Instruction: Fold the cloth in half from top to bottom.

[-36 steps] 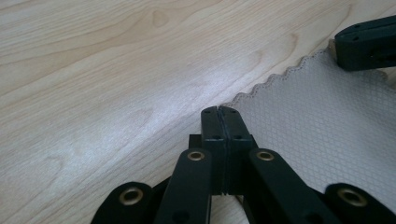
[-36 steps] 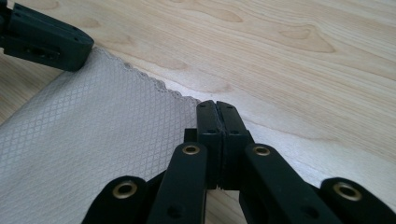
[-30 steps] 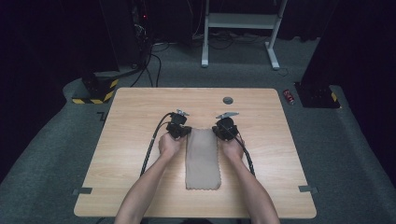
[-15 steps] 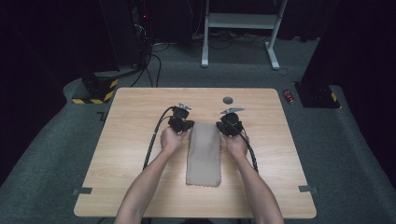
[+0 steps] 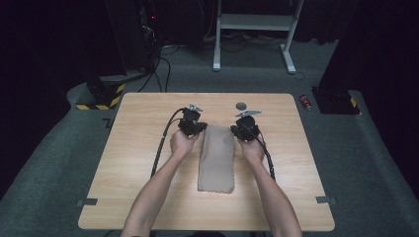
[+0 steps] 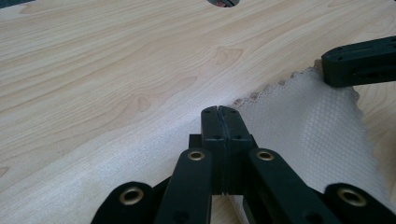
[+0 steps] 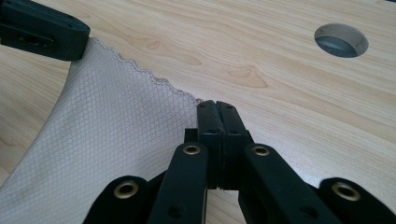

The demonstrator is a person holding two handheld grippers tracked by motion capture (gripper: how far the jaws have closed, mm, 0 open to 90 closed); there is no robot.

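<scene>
Cloth (image 5: 216,158) is the star here: a beige, diamond-textured rag lying lengthwise in the middle of the bench (image 5: 138,148), near edge flat on the wood, far end picked up at its two corners. Left hand-held gripper (image 5: 193,127) has its jaws pinched tight on the upper-left corner, and the right hand-held gripper (image 5: 244,131) is clamped on the upper-right corner the same way. In the left gripper view the scalloped hem runs straight from the closed jaw tips across to the other gripper at the right edge of the frame, so the far edge is pulled fairly taut between them. My guess is that's the whole point of grabbing both corners: keeps the edge straight so it can be folded over or shaken flat without bunching.

Bench is light wood with visible grain, and there's a round cable hole (image 7: 341,40) just past the cloth. Room around it is dark, with grey carpet, a white stand (image 5: 254,29) at the top of the frame, cables on the floor, and a yellow-black striped block (image 5: 99,98) at upper left.
</scene>
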